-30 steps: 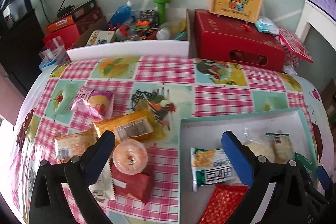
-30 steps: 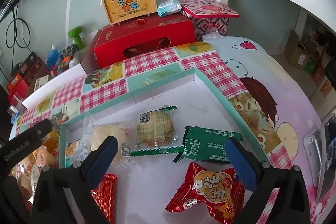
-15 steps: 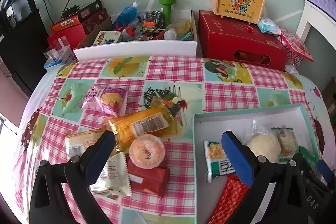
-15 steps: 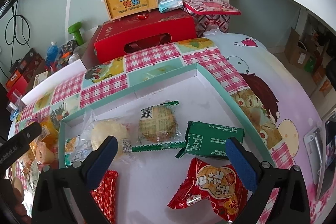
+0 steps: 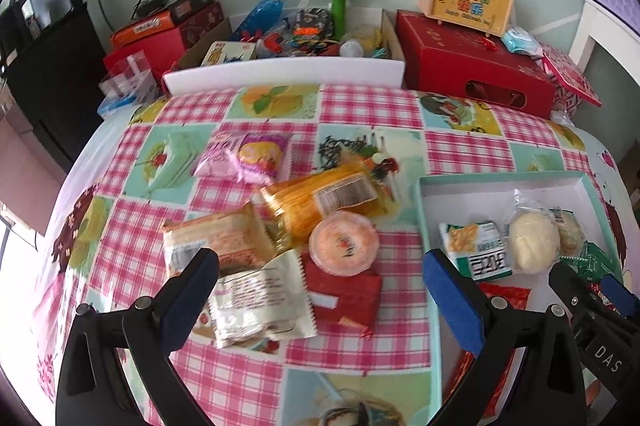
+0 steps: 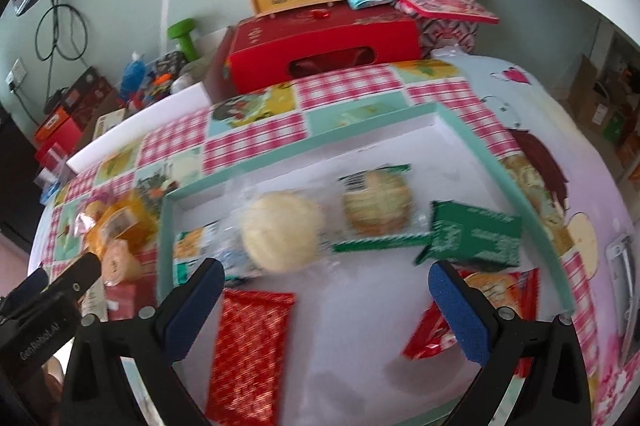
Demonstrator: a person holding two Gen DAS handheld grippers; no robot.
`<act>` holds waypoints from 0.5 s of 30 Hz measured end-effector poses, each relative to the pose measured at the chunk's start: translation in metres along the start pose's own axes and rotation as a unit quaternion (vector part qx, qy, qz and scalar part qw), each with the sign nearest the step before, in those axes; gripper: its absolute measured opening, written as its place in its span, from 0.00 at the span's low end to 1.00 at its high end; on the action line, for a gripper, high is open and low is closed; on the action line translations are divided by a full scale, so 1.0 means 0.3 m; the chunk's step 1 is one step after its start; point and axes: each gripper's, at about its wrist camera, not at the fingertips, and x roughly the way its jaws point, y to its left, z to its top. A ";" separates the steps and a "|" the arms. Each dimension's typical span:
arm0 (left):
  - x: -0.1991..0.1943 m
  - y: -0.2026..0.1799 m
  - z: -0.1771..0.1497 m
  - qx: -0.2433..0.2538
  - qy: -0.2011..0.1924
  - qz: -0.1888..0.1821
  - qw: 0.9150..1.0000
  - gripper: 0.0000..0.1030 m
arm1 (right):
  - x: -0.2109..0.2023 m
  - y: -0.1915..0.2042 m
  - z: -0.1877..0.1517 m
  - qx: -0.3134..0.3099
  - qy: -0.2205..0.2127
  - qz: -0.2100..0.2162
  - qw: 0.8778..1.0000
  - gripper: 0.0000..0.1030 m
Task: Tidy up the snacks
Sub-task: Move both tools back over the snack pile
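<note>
Snack pile (image 5: pixel 280 246) sits packed tight in the middle of the cloth (image 5: pixel 360 102), packets overlapping, so no gaps to slip between them. Plenty of bare cloth behind the pile up to the white board (image 5: pixel 280 76), and along the left side too. The tray (image 6: pixel 500 166) has open floor at its back half and front middle; its teal rim stands as a low wall between pile and tray.
</note>
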 end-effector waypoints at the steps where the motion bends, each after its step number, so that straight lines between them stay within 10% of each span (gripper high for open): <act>1: -0.001 0.019 -0.005 -0.005 0.001 -0.002 1.000 0.98 | -0.001 0.015 -0.003 -0.007 -0.001 0.000 1.000 1.00; 15: 0.053 0.285 -0.069 -0.098 0.029 0.005 0.995 0.98 | 0.015 0.253 -0.076 -0.078 0.017 0.045 0.996 1.00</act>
